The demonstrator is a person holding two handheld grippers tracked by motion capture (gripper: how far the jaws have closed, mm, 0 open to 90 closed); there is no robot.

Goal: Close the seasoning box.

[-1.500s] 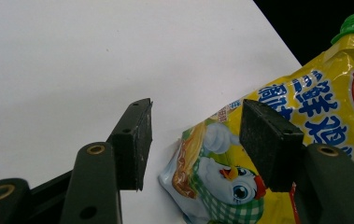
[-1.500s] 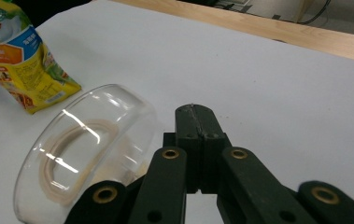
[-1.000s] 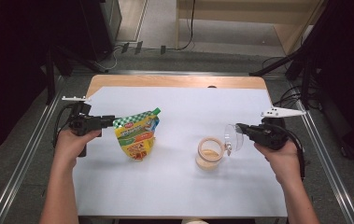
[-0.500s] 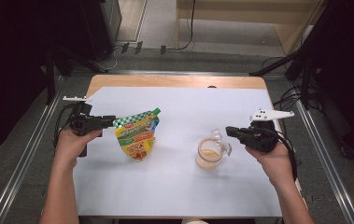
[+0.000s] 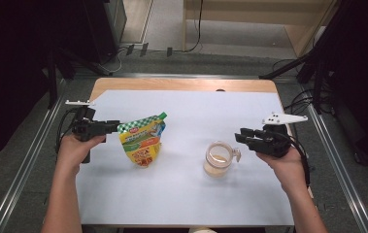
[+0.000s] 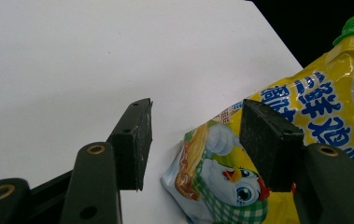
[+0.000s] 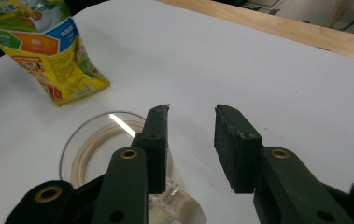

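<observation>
Tipping is the chief hazard: the yellow stand-up spouted pouch [image 5: 142,141], held upright by the left gripper [image 5: 113,125], could topple if that grip slips. The right gripper [image 5: 240,138], fingers [image 7: 158,140] having just been opening, stands released just beside the clear glass handled mug [image 5: 218,158], whose handle lies below the fingers.

floor [image 5: 172,29]: grey | wooden shelf unit [image 5: 249,12]: far side | surroundings: dark

White sheet [image 5: 186,194] over wooden table [image 5: 172,85]
</observation>
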